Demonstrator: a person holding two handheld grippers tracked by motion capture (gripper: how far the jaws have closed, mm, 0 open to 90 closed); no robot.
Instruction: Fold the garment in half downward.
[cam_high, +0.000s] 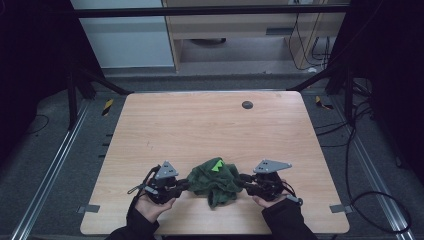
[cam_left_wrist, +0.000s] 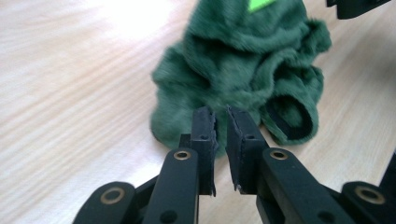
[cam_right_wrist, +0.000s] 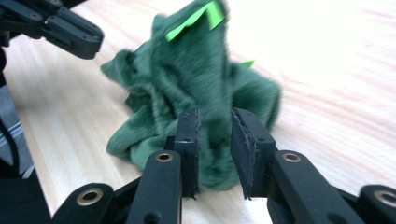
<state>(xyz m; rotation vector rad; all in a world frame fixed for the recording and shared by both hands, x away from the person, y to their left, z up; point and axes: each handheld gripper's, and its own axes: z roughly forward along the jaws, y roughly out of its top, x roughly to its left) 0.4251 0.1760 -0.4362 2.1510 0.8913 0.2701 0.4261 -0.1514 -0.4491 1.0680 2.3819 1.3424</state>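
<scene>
High view: a crumpled green fleece garment (cam_high: 216, 181) sits near the table's (cam_high: 210, 125) front edge between both grippers. Left gripper view: the left gripper (cam_left_wrist: 221, 122), jaws narrow, holds nothing. Right gripper view: the right gripper (cam_right_wrist: 214, 122), slightly wider, may pinch several layers together, so the garment would lift bunched.

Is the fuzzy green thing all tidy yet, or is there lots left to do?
Lots left. The green garment lies in a crumpled heap on the table, nothing folded or spread. The left gripper and right gripper sit at opposite sides with jaws slightly apart, nothing gripped. Grasping and straightening remain.
</scene>
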